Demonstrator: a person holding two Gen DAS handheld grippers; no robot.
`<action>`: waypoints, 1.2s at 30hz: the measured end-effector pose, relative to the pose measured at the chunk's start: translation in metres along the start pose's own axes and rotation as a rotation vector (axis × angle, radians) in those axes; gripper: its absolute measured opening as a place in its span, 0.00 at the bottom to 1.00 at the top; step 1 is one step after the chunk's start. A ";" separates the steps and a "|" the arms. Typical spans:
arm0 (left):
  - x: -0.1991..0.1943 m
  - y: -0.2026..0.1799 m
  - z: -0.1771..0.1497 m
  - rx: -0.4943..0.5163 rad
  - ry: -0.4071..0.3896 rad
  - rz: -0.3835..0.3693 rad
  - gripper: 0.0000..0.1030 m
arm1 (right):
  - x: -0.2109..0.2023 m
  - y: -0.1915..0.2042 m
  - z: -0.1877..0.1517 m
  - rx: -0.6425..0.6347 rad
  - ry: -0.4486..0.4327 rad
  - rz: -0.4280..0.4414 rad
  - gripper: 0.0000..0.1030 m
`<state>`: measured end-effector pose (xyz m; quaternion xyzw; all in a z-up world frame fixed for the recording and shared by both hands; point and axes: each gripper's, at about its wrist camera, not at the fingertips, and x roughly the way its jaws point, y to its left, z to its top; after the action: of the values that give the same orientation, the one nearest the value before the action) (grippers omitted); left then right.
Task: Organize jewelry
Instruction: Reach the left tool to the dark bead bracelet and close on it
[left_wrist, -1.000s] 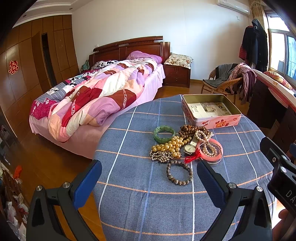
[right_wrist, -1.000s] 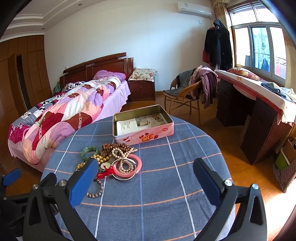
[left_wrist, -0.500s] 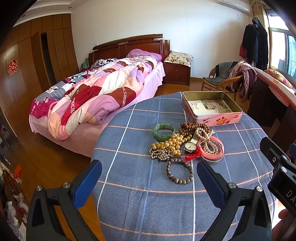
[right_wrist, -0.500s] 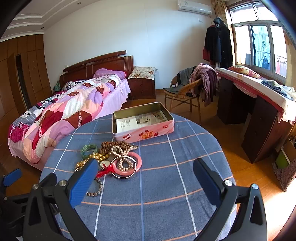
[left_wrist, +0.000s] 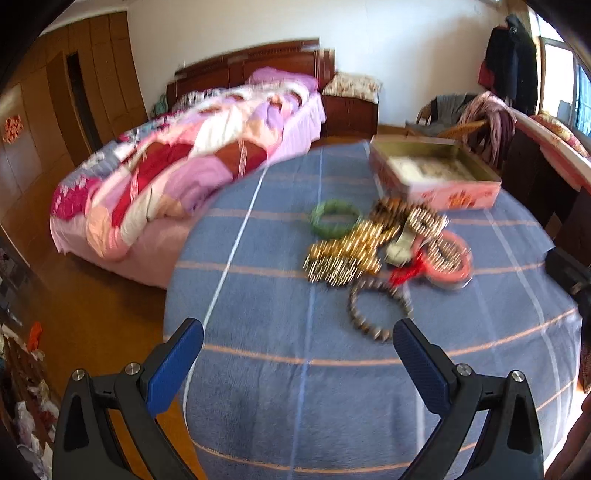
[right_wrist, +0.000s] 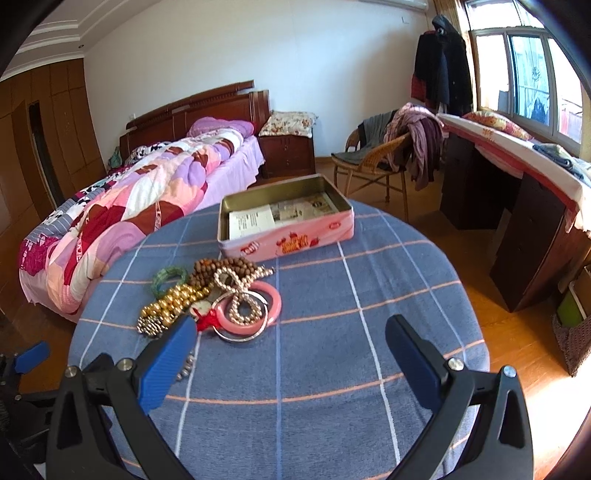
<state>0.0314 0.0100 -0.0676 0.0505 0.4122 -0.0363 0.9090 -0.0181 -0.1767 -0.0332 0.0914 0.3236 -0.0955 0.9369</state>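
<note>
A heap of jewelry lies on the round table's blue checked cloth (right_wrist: 314, 369): a green bangle (left_wrist: 334, 220), gold beads (left_wrist: 347, 251), brown wooden beads (right_wrist: 221, 267), a pearl string (right_wrist: 242, 295), a pink bangle (right_wrist: 271, 304) and a dark bead bracelet (left_wrist: 376, 314). An open pink tin (right_wrist: 284, 221) with papers inside stands behind the heap. My left gripper (left_wrist: 297, 363) is open and empty, just short of the dark bracelet. My right gripper (right_wrist: 290, 354) is open and empty, in front of the pink bangle. The left wrist view is blurred.
A bed with a patchwork quilt (right_wrist: 140, 206) lies left of the table. A wicker chair with clothes (right_wrist: 391, 155) and a dark desk (right_wrist: 517, 221) stand at the right. The table edge drops to a wooden floor (right_wrist: 517, 350).
Both grippers have moved forward toward the jewelry heap, which now looms larger. The left view has become blurred with motion. Both grippers stay open.
</note>
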 end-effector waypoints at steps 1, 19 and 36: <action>0.008 0.006 -0.004 -0.013 0.030 -0.024 0.99 | 0.002 -0.003 -0.001 0.002 0.007 0.002 0.98; 0.071 -0.026 0.006 0.035 0.122 -0.103 0.72 | 0.044 -0.010 -0.007 -0.018 0.136 0.079 0.57; 0.042 -0.003 0.015 0.061 -0.018 -0.258 0.07 | 0.116 0.028 0.007 -0.139 0.263 0.095 0.29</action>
<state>0.0696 0.0038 -0.0894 0.0244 0.4056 -0.1658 0.8986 0.0817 -0.1655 -0.0971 0.0534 0.4445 -0.0157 0.8940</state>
